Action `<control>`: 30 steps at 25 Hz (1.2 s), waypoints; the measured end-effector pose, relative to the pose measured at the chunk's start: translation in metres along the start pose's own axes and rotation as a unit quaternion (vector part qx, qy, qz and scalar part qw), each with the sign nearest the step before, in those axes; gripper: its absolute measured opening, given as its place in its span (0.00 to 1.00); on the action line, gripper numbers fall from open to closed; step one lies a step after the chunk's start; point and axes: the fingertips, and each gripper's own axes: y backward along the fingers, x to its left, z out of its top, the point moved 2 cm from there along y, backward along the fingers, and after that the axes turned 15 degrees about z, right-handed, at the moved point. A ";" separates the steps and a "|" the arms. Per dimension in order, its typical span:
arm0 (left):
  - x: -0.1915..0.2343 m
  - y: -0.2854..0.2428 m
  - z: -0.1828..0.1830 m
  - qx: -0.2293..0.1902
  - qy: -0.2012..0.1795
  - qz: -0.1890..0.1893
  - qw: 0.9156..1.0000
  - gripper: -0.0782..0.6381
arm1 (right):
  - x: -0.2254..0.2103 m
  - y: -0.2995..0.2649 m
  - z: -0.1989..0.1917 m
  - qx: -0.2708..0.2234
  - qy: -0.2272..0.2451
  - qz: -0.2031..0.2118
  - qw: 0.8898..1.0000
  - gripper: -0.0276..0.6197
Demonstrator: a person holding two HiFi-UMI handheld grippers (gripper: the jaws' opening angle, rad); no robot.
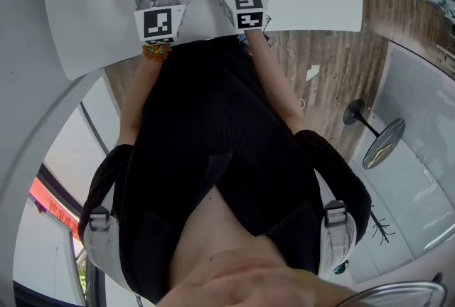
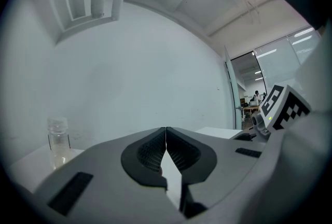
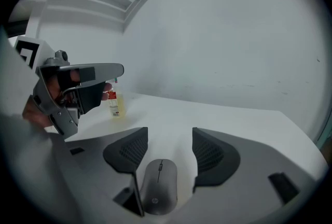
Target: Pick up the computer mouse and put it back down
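Right hand-held gripper (image 3: pixel 170 139) has its jaws spread, pads clear of the flat grey oval computer mouse (image 3: pixel 160 186) lying between them on the white table (image 3: pixel 244 119); whether grasp or release, I cannot tell; next, close squarely on its sides or withdraw without nudging.

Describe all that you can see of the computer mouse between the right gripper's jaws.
The computer mouse is a slim, dark grey oval with a matte, plastic-looking shell. A thin scroll wheel sits near its far end, and a small round logo near its near end. It lies flat on the white table, lengthwise between the open jaws of the right gripper; the pads do not seem to press it. No cable shows.
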 end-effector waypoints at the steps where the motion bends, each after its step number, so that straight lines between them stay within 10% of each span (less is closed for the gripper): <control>1: -0.001 0.000 0.000 0.000 0.000 -0.001 1.000 0.13 | 0.000 -0.001 -0.003 0.007 -0.003 0.004 1.000 0.43; 30: 0.006 0.003 -0.004 0.005 -0.001 0.006 1.000 0.13 | 0.007 -0.026 -0.075 0.140 -0.076 0.050 0.986 0.49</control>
